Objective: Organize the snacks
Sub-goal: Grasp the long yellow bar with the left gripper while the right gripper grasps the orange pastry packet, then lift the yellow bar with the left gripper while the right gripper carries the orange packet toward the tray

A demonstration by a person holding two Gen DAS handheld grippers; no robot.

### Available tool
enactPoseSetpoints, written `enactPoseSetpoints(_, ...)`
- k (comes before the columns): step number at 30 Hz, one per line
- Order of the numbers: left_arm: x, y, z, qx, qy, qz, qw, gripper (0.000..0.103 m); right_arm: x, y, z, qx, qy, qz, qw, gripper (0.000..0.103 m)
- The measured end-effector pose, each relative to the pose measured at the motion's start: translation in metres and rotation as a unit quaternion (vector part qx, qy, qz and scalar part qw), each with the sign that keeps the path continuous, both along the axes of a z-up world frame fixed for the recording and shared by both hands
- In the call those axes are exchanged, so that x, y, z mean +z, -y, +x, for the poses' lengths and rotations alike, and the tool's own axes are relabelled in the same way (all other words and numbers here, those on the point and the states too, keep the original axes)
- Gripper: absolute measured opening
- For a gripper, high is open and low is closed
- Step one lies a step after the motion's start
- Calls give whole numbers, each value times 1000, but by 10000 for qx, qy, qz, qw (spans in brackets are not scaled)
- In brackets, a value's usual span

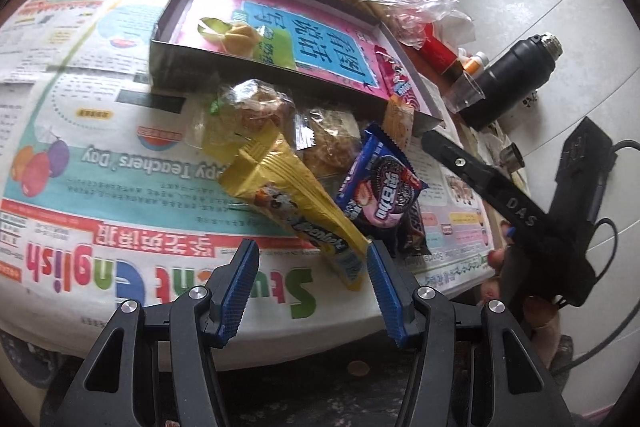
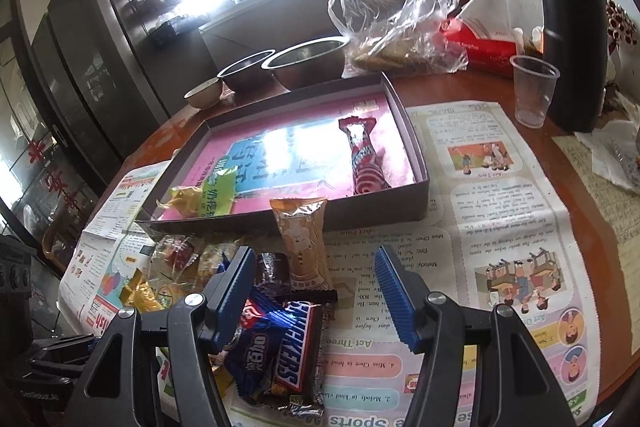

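Observation:
A shallow dark box [image 1: 192, 67] [image 2: 416, 155] lined with a pink sheet holds a red-and-white striped snack [image 2: 366, 159] [image 1: 396, 79] and a yellow-green wrapped snack [image 1: 236, 31] [image 2: 184, 201]. A pile of snacks lies in front of it: a yellow packet [image 1: 296, 203], a blue Oreo pack [image 1: 380, 183] [image 2: 256, 355], a Snickers bar [image 2: 298, 343], an orange-tan packet [image 2: 306, 239] and clear-wrapped pastries [image 1: 256, 107]. My left gripper [image 1: 312, 287] is open, low over the near end of the yellow packet. My right gripper [image 2: 316, 291] is open above the Snickers and tan packet; it also shows in the left wrist view [image 1: 480, 179].
Newspaper [image 1: 120, 187] [image 2: 500, 227] covers the round table. Metal bowls [image 2: 308, 61] and a small ceramic bowl [image 2: 204, 93] stand behind the box. A plastic bag [image 2: 400, 35], red tissue box [image 2: 480, 45], clear cup [image 2: 534, 89] and black flask [image 2: 572, 19] stand at the right.

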State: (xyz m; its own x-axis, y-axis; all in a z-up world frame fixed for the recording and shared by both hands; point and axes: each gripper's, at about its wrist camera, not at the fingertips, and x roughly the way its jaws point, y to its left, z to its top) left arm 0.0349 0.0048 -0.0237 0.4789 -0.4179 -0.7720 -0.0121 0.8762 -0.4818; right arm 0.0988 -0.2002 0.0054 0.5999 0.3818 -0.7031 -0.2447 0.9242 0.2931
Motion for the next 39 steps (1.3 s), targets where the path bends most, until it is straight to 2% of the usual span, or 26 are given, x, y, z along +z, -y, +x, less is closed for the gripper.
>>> enactPoseSetpoints(12,-14,11,14,-36,-165,-483,9987,58,-12,-8,8,117,29,-98,9999,59)
enactPoseSetpoints(16,-15,10,17,36,-112,-598,9981,58,-16,-9,14,109,17,-103,9999,54)
enactPoseSetpoints(23,-16,9,22,123,-64,-709,9974,55,-24,-16,24,219,-17,-131,9997,39)
enactPoseSetpoints(26,-18,8,23,134,-71,-701,9974,43,-27,-23,28,295,-3,-168,9994,31)
enactPoseSetpoints(28,-22,5,24,152,-107,-726,9972,30,-29,-26,29,312,15,-191,9993,27)
enactPoseSetpoints(31,-25,5,26,124,-76,-796,9967,26,-30,-27,29,298,70,-236,9993,24)
enactPoseSetpoints(39,-15,5,22,118,202,-603,9979,19,-22,-16,24,128,296,-160,9994,24)
